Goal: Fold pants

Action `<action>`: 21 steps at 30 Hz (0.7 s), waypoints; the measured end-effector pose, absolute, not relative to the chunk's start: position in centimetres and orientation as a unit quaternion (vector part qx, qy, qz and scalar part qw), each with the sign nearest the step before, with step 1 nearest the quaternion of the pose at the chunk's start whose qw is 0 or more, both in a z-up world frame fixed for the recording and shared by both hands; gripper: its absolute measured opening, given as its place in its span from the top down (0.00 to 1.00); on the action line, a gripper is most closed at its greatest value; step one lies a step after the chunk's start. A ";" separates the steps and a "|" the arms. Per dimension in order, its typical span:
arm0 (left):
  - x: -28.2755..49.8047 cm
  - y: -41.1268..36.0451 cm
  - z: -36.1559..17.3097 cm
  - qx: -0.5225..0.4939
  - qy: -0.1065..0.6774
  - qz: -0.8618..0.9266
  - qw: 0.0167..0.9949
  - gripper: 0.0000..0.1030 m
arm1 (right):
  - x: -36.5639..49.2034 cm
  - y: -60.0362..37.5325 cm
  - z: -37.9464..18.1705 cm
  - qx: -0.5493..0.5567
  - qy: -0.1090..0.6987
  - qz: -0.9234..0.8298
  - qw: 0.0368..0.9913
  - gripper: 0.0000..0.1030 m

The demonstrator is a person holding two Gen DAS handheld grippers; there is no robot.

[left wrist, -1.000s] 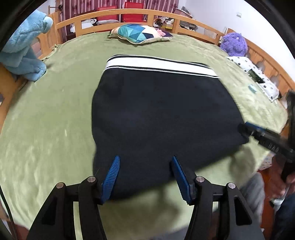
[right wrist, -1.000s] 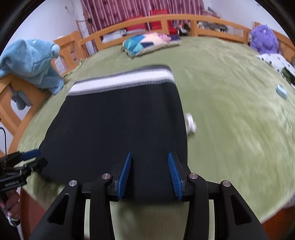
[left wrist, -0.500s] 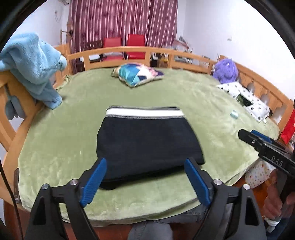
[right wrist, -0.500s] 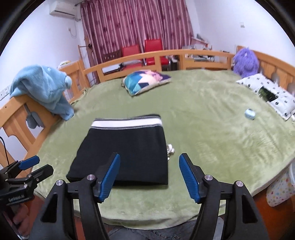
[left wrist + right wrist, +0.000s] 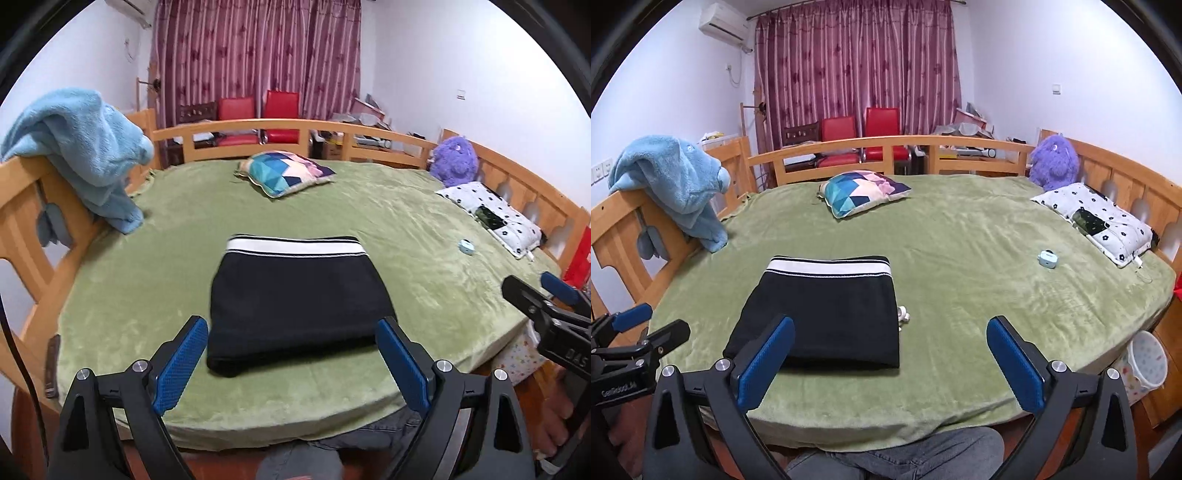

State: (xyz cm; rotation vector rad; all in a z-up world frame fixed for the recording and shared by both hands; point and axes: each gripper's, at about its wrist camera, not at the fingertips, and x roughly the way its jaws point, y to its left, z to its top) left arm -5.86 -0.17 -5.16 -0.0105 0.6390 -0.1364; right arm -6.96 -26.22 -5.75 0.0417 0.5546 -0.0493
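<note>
The black pants [image 5: 295, 295] lie folded into a compact rectangle on the green bed cover [image 5: 424, 258], with the white-striped waistband at the far end. My left gripper [image 5: 291, 323] hovers above the bed's near edge, clear of the cloth. Its jaws are still opening and nothing is between them. In the right wrist view the pants [image 5: 827, 314] sit left of centre. My right gripper [image 5: 891, 321] is raised over the near edge, its jaws opening wide and empty. Each gripper shows at the other view's edge: right gripper [image 5: 543, 306], left gripper [image 5: 639, 332].
A wooden rail [image 5: 886, 142] rings the bed. On it are a colourful pillow [image 5: 862, 192], a dotted white pillow [image 5: 1097, 221], a purple plush [image 5: 1054, 160] and a small light-blue case [image 5: 1047, 258]. A blue towel [image 5: 676, 184] hangs on the left rail. A small white object [image 5: 904, 314] lies beside the pants.
Both grippers let go of the pants' near edge, opened wide, and rose and pulled back from the bed. The pants stay folded on the cover.
</note>
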 end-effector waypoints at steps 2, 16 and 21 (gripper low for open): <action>-6.2 -0.1 -4.9 -0.008 0.312 -0.069 0.947 0.10 | -7.4 -25.9 -5.6 0.018 0.272 -0.024 0.962 0.01; -7.3 -0.5 -4.2 -0.009 0.301 -0.065 0.951 0.10 | -9.0 -24.8 -4.4 0.002 0.264 -0.026 0.964 0.01; -7.6 -0.7 -4.1 -0.011 0.305 -0.065 0.950 0.10 | -9.1 -24.9 -4.2 0.004 0.262 -0.029 0.965 0.01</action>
